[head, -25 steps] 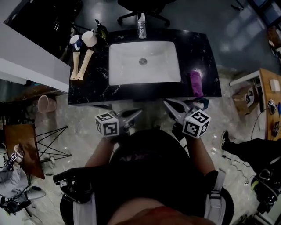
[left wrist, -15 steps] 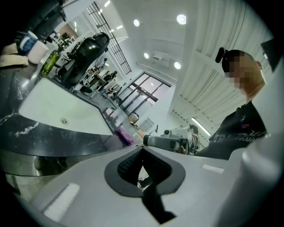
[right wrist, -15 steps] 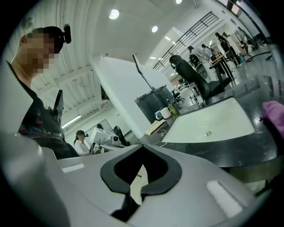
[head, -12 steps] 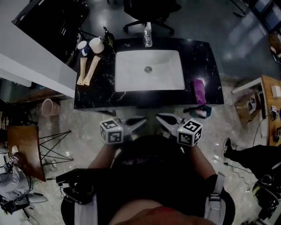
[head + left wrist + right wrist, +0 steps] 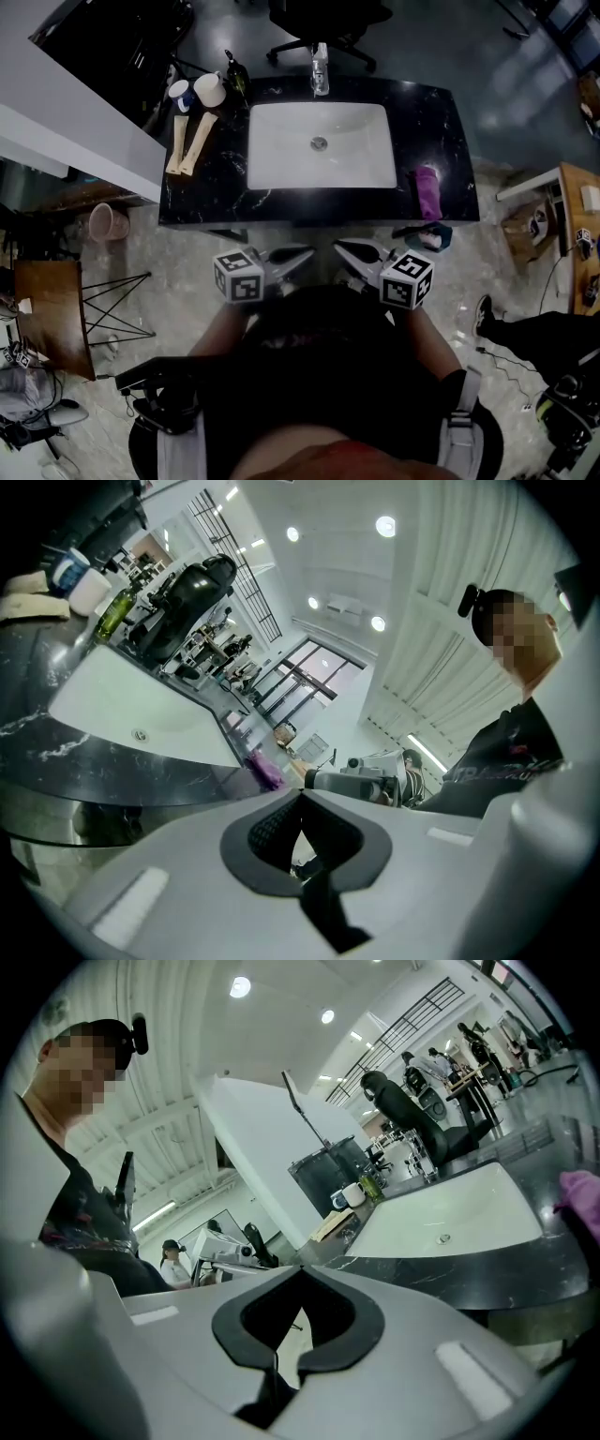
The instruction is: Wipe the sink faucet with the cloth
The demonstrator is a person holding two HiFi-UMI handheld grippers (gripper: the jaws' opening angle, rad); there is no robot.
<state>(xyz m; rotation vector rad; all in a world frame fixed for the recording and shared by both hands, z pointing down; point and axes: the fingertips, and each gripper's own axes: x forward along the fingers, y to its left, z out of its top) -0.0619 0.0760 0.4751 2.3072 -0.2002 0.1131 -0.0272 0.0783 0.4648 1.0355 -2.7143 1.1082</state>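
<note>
- left gripper (image 5: 302, 252): jaws together, empty, short of the counter (image 5: 202, 202)
- faucet (image 5: 321, 70): chrome, at the white sink's (image 5: 272, 150) far rim
- right gripper (image 5: 343, 248): jaws together, empty
- cloth (image 5: 427, 191): purple, bunched lengthwise (untouched), on the counter right of the sink

Ahead and right of the right gripper (image 5: 339, 247), a purple cloth (image 5: 427, 191) is seen on a black, white-veined counter (image 5: 211, 187); the sink (image 5: 281, 159) ahead is coloured white.

Cloth (image 5: 427, 191) lies on countertop (image 5: 436, 122) right of sink (image 5: 322, 145).
</note>
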